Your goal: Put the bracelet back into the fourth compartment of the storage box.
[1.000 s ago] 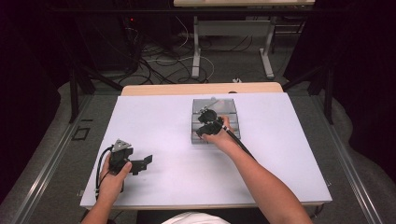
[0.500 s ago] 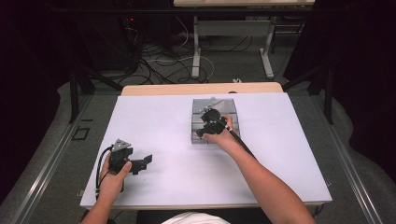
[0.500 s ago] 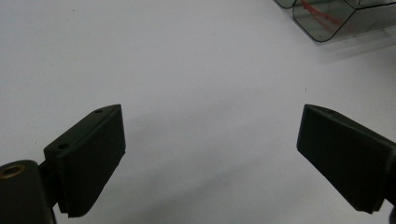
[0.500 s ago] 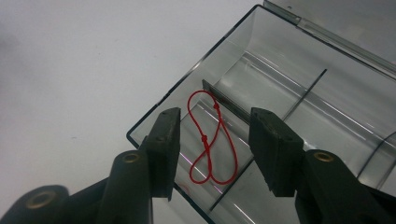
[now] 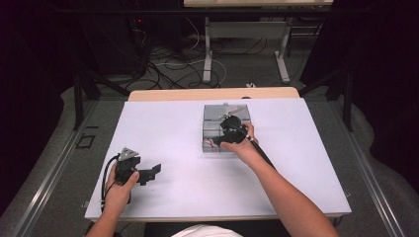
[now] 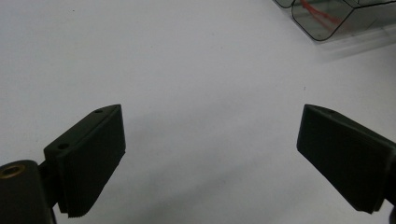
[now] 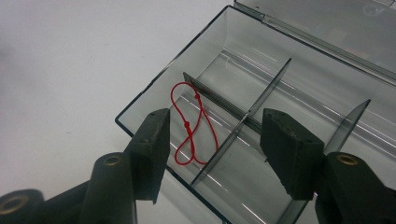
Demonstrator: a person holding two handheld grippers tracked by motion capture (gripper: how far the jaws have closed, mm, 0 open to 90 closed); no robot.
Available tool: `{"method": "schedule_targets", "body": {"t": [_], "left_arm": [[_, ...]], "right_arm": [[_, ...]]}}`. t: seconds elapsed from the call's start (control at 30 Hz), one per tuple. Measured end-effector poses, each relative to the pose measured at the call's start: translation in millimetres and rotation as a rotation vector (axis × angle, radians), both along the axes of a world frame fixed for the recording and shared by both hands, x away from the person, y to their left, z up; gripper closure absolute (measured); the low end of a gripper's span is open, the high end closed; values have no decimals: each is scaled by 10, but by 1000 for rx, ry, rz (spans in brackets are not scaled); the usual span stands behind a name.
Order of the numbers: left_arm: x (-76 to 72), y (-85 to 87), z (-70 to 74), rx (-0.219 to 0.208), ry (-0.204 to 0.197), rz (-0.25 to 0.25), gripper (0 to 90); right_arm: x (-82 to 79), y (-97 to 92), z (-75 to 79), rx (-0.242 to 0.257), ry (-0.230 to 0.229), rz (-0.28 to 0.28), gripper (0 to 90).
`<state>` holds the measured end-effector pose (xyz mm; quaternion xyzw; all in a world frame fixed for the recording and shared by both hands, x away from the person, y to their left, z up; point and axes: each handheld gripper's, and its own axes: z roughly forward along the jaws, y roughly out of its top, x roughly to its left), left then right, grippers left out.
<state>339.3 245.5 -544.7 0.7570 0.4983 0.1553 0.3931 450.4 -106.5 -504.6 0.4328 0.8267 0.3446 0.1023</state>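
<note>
Room: dark space with cables on the floor and a grey-legged stand behind the white rectangular desk (image 5: 173,143), which has a pale wooden strip along its far edge.
Box: a clear smoky-grey plastic compartment box (image 5: 213,129) lies open on the far middle of the desk, its lid folded back flat away from the person; thin dividers split it into cells (image 7: 261,93).
String: a thin red looped string with small knots (image 7: 189,126) lies on the floor of the corner cell nearest the person's left, curled in a rough figure of eight, touching no divider top.
Right gripper: the black two-jaw right gripper (image 7: 214,140) hovers over the box's near edge, held in the person's right hand (image 5: 242,148); its jaws have just been opening and now stand apart, the string lying below and between them but pressed by neither pad.
Left gripper: the black two-jaw left gripper (image 6: 212,158), with a grey three-cornered plate on top, rests low over bare desk near the front left corner, well apart from the box; its jaws stand wide apart with nothing between them.
Left hand: wrapped around the left gripper's body (image 5: 123,177), cable looping beside it.
</note>
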Motion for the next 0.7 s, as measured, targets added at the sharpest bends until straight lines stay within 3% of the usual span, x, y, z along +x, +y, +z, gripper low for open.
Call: {"method": "schedule_targets", "body": {"t": [0.43, 0.7], "left_arm": [[-8, -9, -9, -2, -17, 12, 83], [-11, 1, -4, -2, -19, 13, 83]], "right_arm": [[-110, -199, 47, 56, -45, -19, 262], [-224, -354, 105, 54, -90, -28, 172]]}}
